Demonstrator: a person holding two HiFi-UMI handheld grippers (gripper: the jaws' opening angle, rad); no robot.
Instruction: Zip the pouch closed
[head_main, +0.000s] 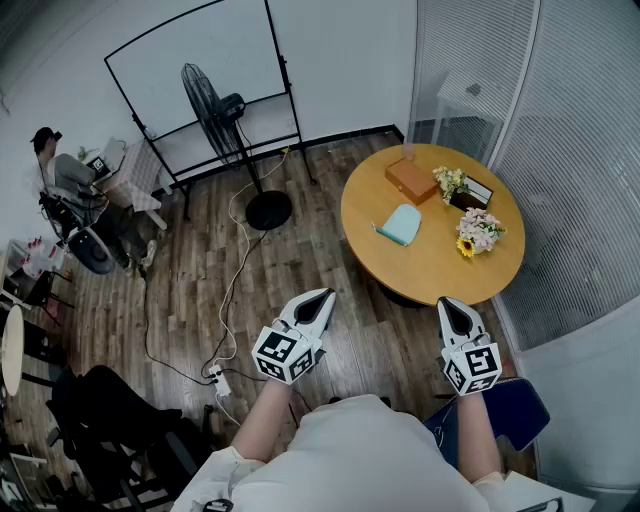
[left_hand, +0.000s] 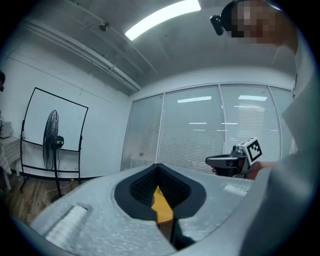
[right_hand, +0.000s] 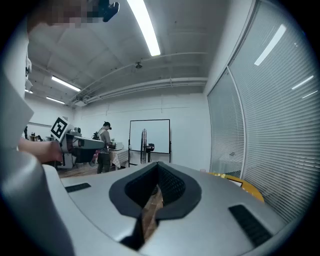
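In the head view a teal pouch (head_main: 400, 224) lies flat on the round wooden table (head_main: 420, 270), well ahead of both grippers. My left gripper (head_main: 323, 299) is held over the wood floor close to my body, jaws shut and holding nothing. My right gripper (head_main: 448, 304) hovers just short of the table's near edge, also shut and holding nothing. In the left gripper view the jaws (left_hand: 159, 168) meet at the tips, and a sliver of yellow table shows below them. The right gripper view shows its jaws (right_hand: 158, 166) meeting the same way. Neither gripper view shows the pouch.
On the table stand a brown box (head_main: 411, 180), a dark box (head_main: 470, 195) and two flower bunches (head_main: 478, 231). A pedestal fan (head_main: 265, 205), a whiteboard frame (head_main: 200, 60) and floor cables (head_main: 232, 290) lie to the left. Blinds line the right wall.
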